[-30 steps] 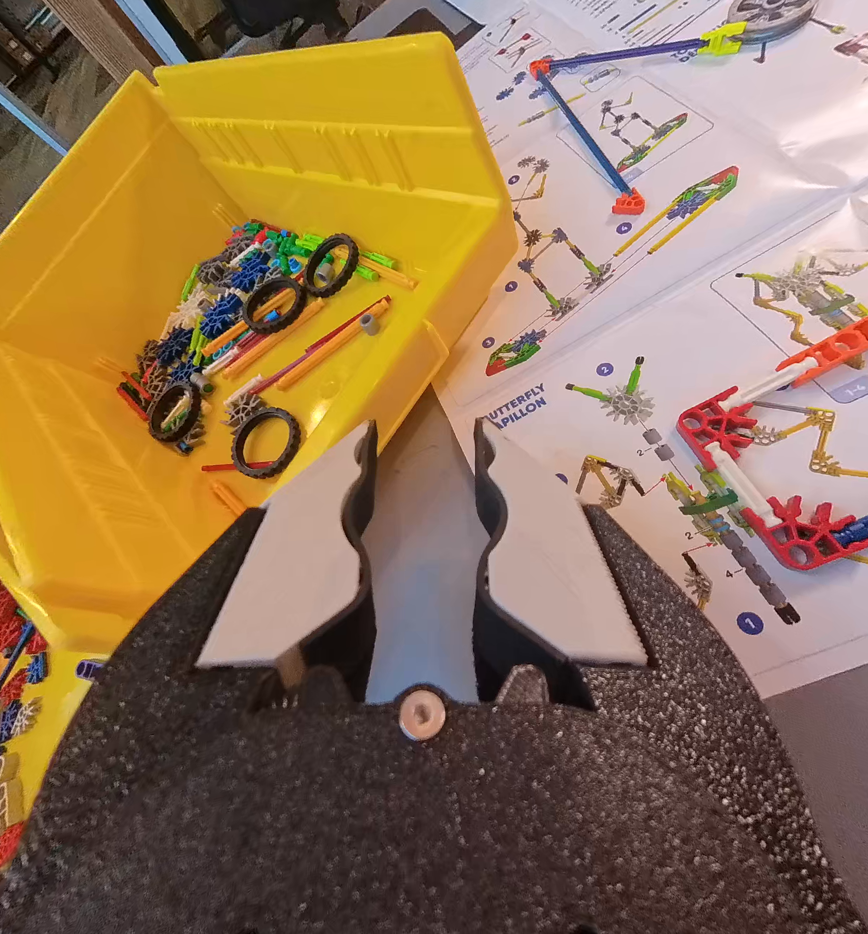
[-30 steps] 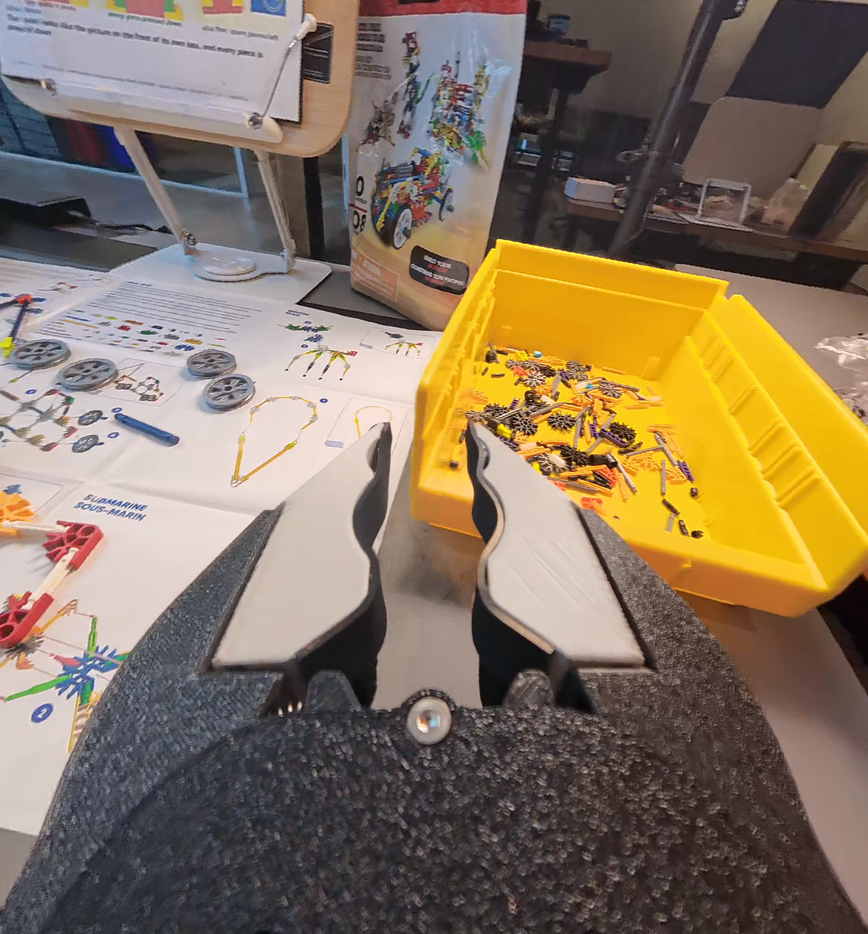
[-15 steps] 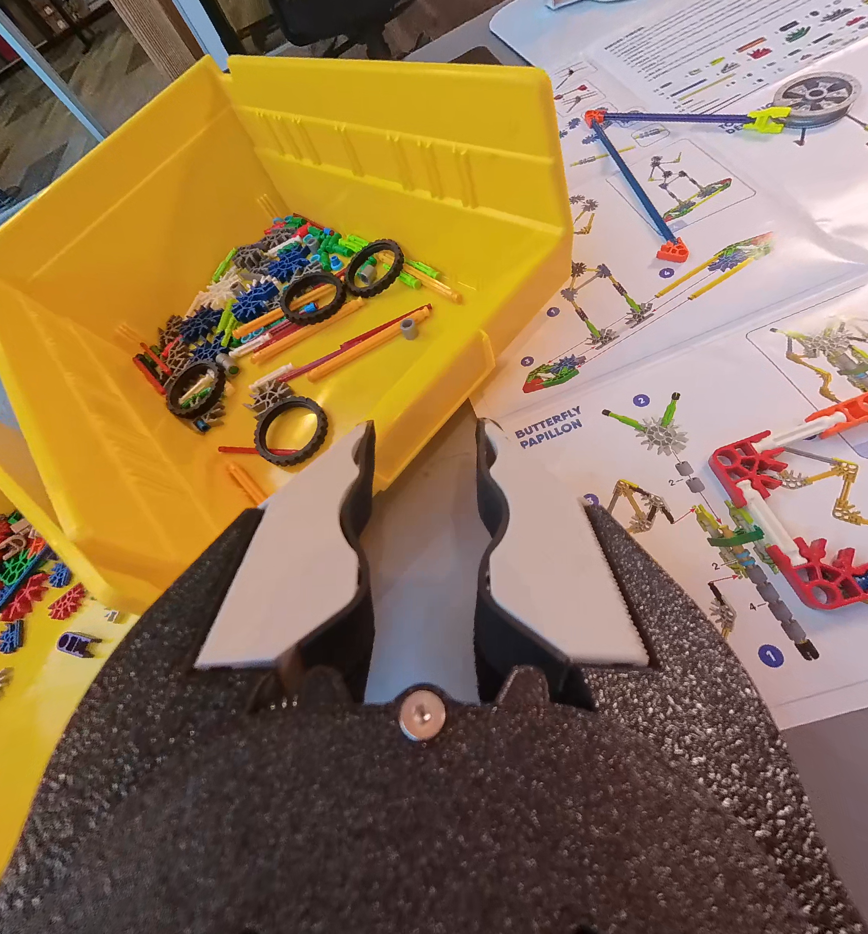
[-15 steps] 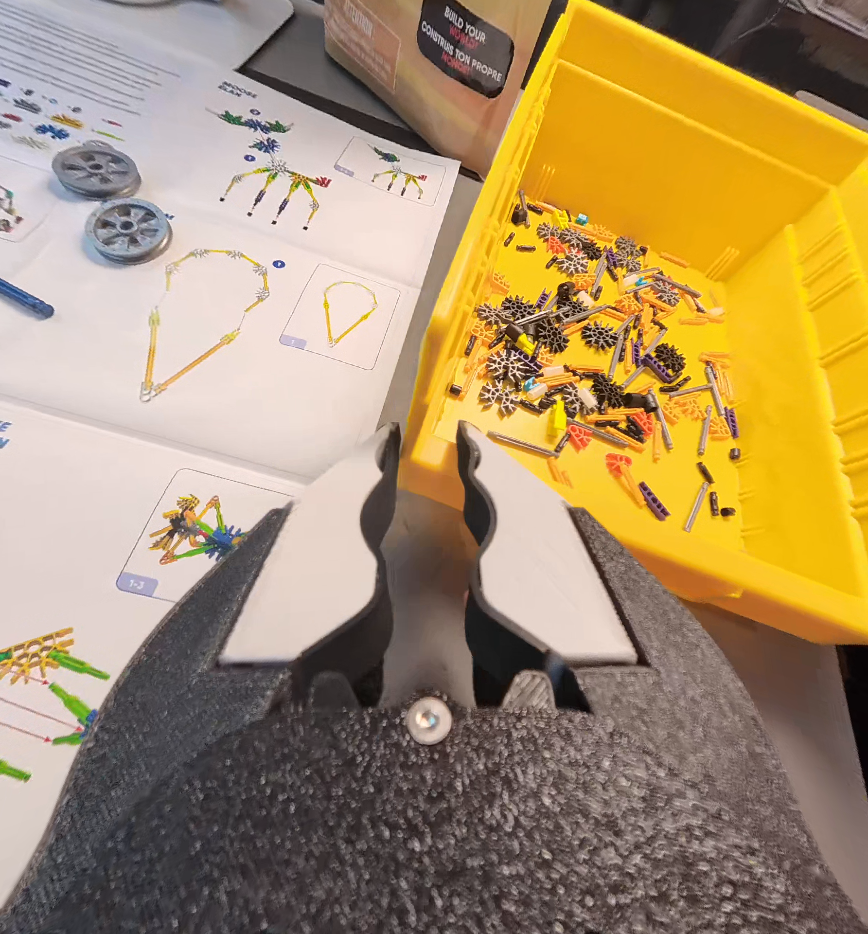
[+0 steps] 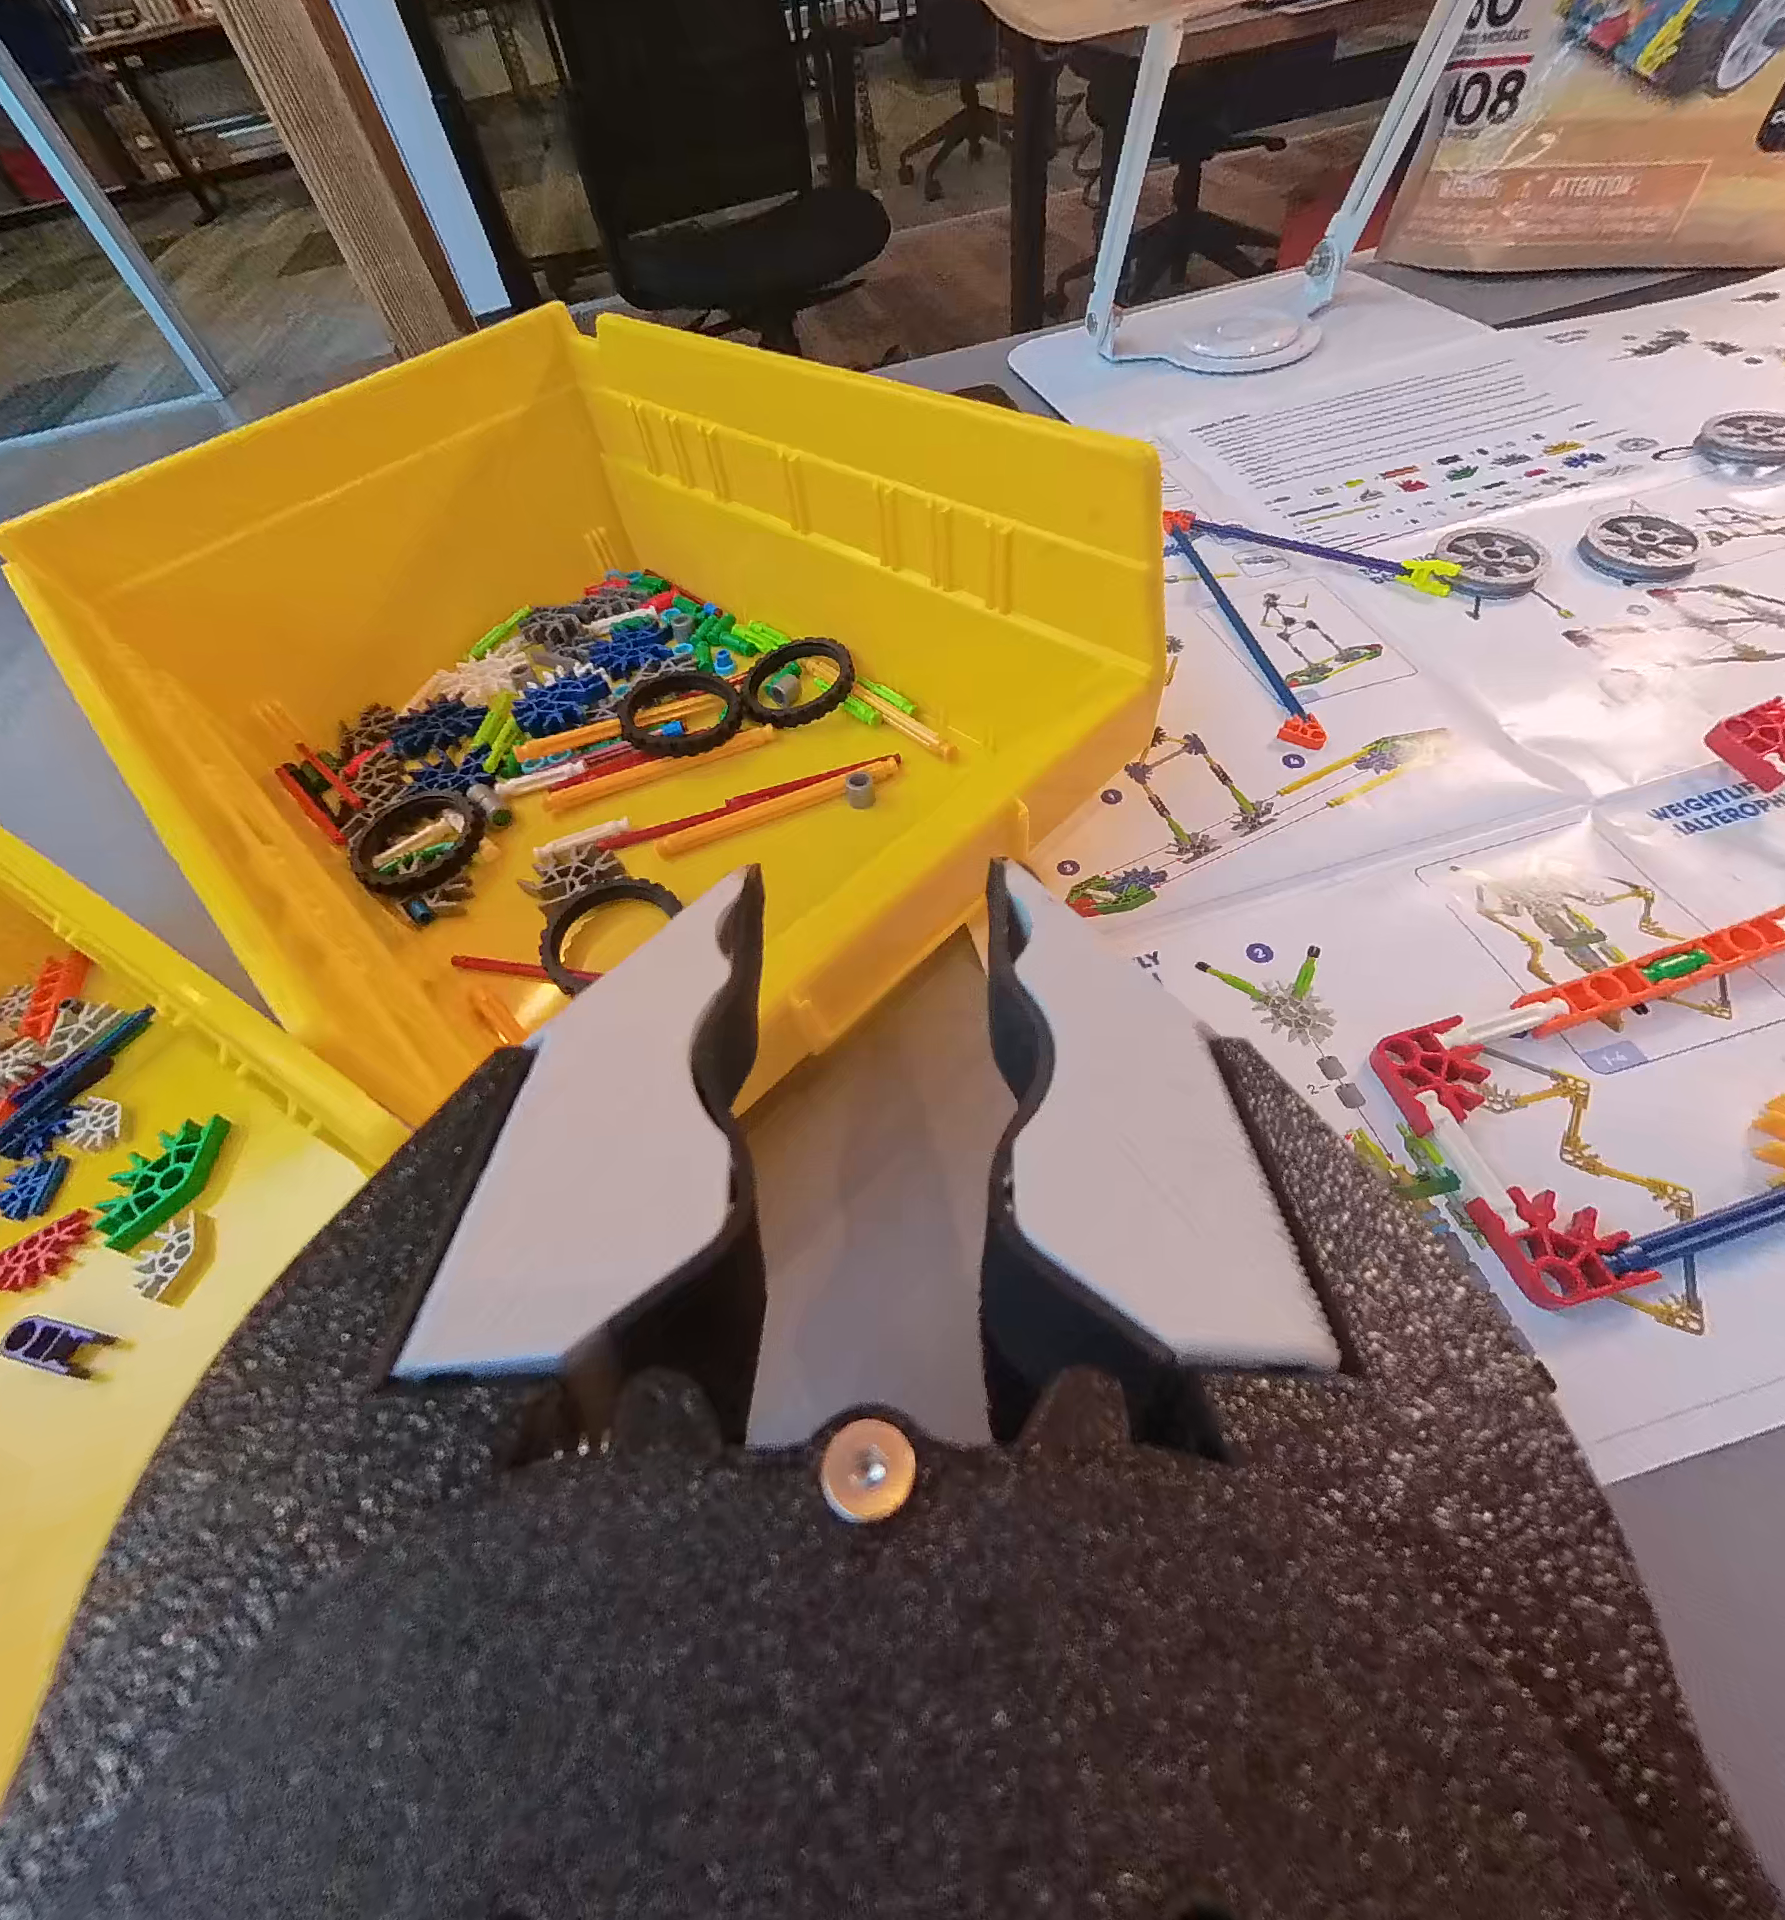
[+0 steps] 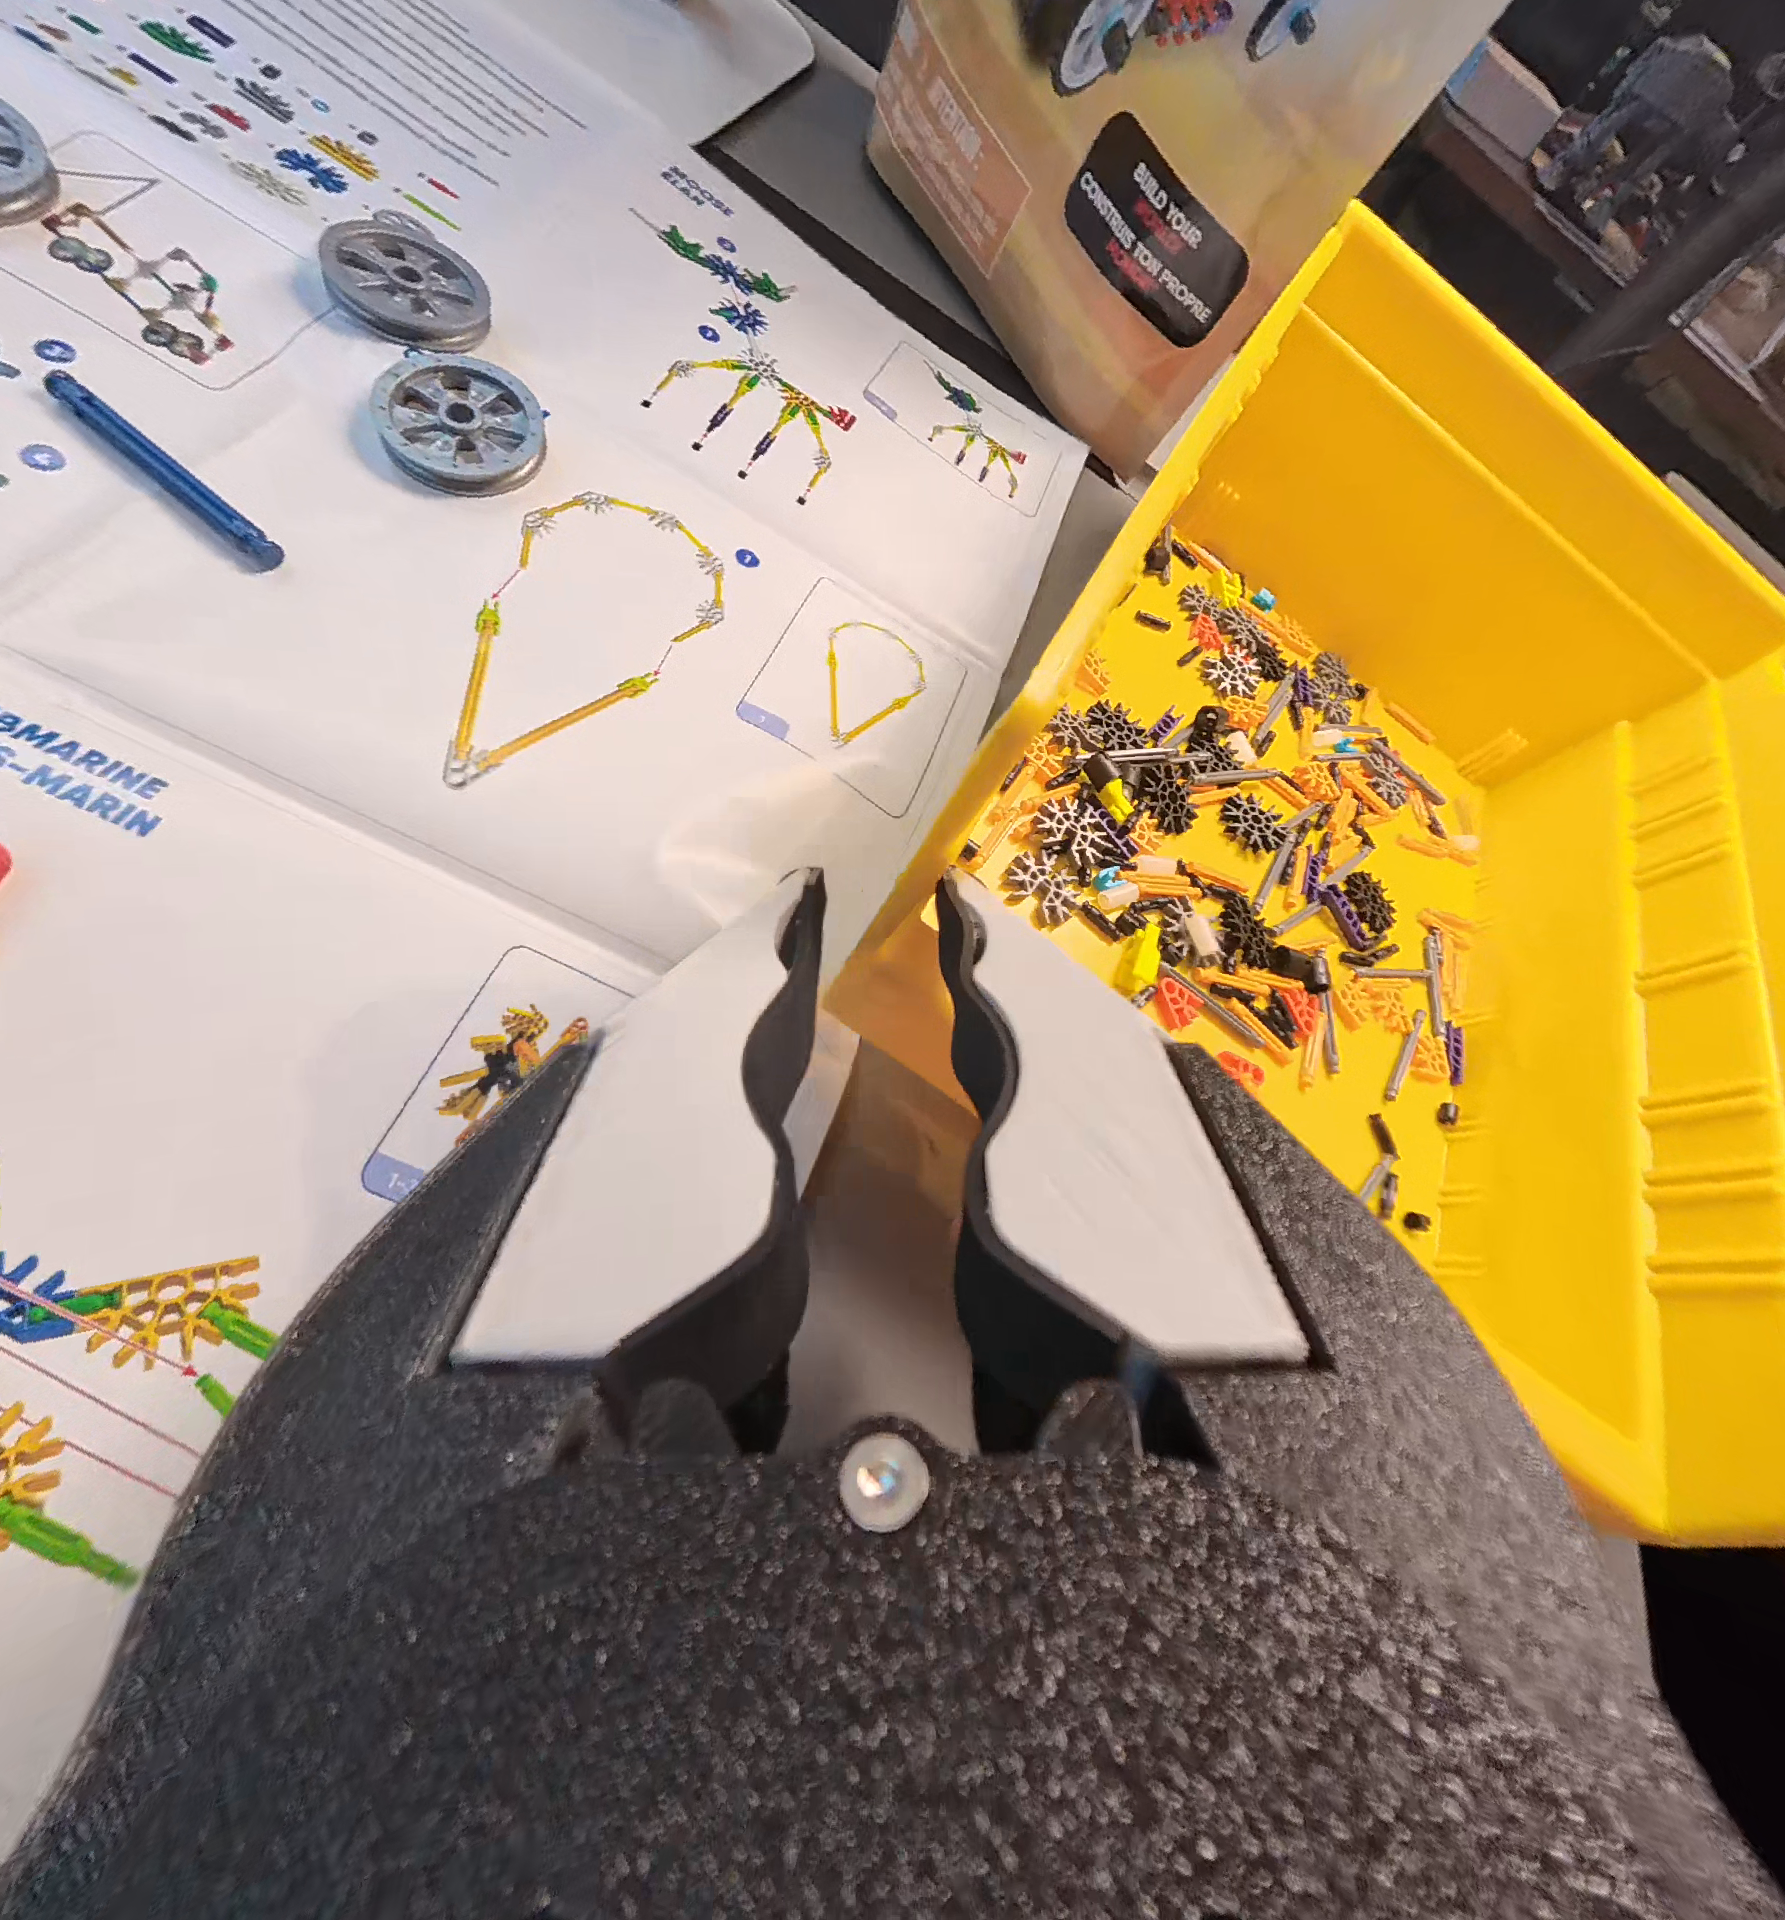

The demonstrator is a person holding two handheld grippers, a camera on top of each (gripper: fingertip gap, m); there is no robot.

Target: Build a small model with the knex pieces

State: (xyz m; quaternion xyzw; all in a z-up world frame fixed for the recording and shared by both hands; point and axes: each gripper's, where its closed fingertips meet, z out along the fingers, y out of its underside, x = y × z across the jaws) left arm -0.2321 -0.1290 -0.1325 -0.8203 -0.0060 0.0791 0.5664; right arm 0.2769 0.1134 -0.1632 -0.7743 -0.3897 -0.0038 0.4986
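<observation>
Both views shifted, left claw (image 5: pixel 875 894) empty, right claw (image 6: pixel 880 894) empty

Yellow bin (image 5: pixel 867 499), black tyres (image 5: pixel 680 712), white printed sheet (image 6: pixel 275 987).

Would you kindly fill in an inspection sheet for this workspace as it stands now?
Surface: grey table, largely covered by an instruction sheet.
Job's things: yellow bin with rods, connectors and black tyres; second yellow bin with small pieces.
Clutter: grey wheels, blue rod, red-cornered frame, kit box.
Grippers: left tool and right tool open, empty.
Cables: nothing seen.
Surroundings: office chair, lamp base.
</observation>
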